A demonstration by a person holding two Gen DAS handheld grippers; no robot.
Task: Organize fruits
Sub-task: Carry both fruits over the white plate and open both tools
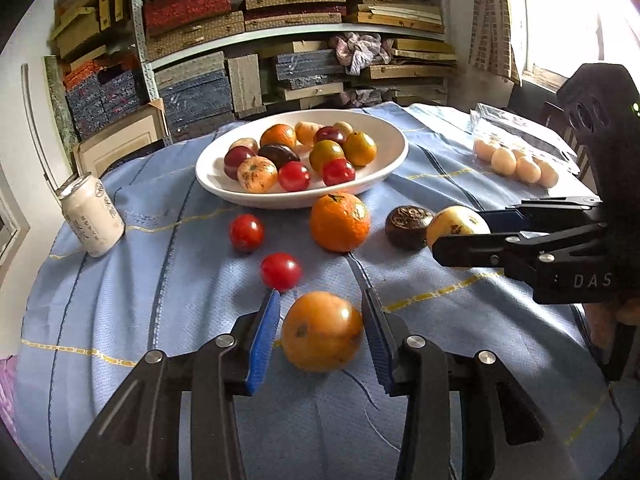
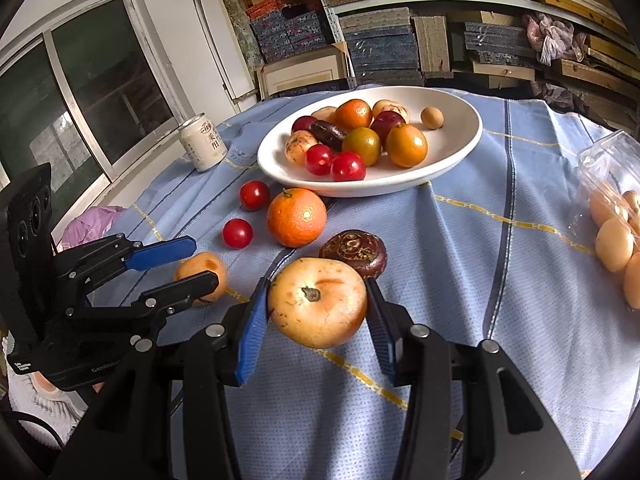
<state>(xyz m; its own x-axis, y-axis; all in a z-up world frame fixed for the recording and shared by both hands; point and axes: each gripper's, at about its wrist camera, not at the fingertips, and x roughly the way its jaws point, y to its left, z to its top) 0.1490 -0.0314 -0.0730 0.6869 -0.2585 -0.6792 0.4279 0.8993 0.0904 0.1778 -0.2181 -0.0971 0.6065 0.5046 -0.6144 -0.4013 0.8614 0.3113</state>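
Note:
An orange fruit (image 1: 322,332) lies on the blue cloth between the fingers of my left gripper (image 1: 321,296). The pads stand right beside it with a thin gap, so this gripper is open. From the right wrist view, my left gripper (image 2: 204,260) brackets the same fruit (image 2: 202,276). My right gripper (image 2: 316,284) is shut on a pale yellow fruit (image 2: 318,302), both pads pressing its sides. It shows again in the left wrist view, as the right gripper (image 1: 460,232) around the pale fruit (image 1: 456,222). A white bowl (image 1: 384,168) holding several fruits stands behind.
Loose on the cloth are a mandarin (image 1: 340,222), a dark brown fruit (image 1: 408,227) touching the pale one, and two cherry tomatoes (image 1: 246,233) (image 1: 281,272). A drink can (image 1: 93,220) stands far left. A clear bag of pale round fruits (image 1: 516,164) lies at the right.

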